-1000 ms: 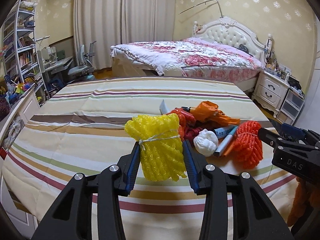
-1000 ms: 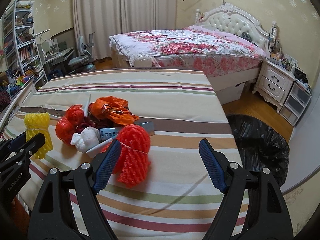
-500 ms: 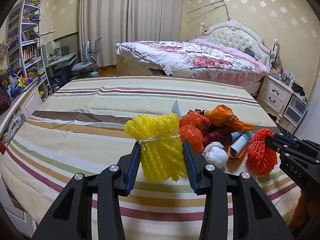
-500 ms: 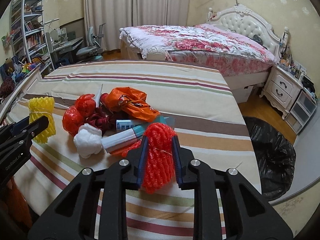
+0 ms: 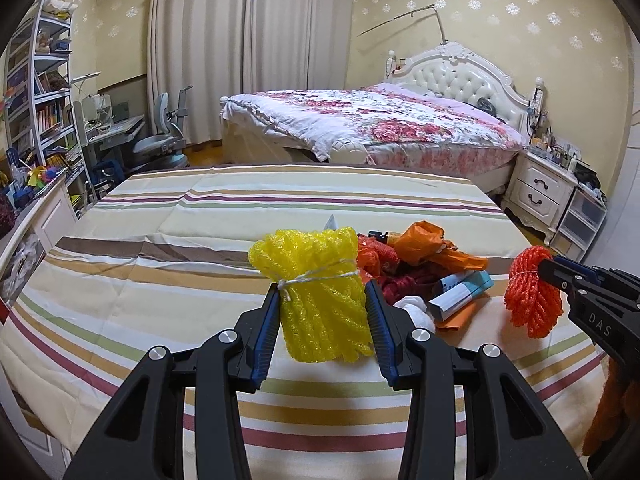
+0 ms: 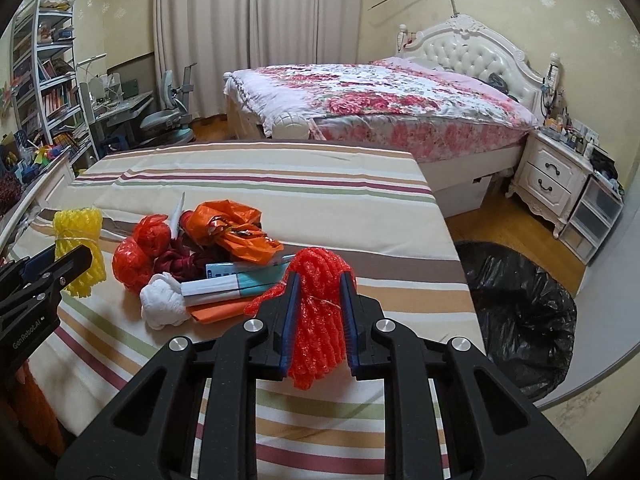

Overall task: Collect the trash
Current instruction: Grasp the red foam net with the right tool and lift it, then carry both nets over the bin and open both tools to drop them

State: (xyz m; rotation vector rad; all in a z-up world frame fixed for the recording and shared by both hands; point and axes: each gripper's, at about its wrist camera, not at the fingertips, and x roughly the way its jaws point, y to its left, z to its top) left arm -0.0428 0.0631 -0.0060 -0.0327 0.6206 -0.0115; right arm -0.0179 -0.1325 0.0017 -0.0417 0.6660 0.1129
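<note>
The yellow foam-net bundle [image 5: 325, 294] is clamped between the blue pads of the left hand-held gripper [image 5: 325, 312], gripped just below the white string that ties it, so that the loose upper end flares above the jaws while the waist is pinched firmly; this appears chosen because the tied section is the stiffest part of a soft, springy thing. The red foam-net bundle [image 6: 318, 316] is likewise squeezed by the right hand-held gripper [image 6: 318, 320], whose jaws are drawn nearly together around its narrowed middle, the net bulging above and below the pads. Both bundles seem to be held slightly clear of the striped bench [image 6: 280, 188], judged from the shadows beneath them. One piece is taken in each gripper, presumably so that two items can be carried in a single trip. The remaining trash is left heaped between the two grippers: an orange plastic bag [image 6: 236, 228], red bags [image 6: 138, 250], a white wad [image 6: 162, 306] and a blue-and-white tube [image 6: 224, 286], all touching one another. A black trash bag [image 6: 520, 312] stands open on the floor just beside the bench's right edge, nearer the right gripper, and it is judged to be the intended destination; the red bundle is therefore the better placed for release first, while the yellow one would need to be carried across the heap.
</note>
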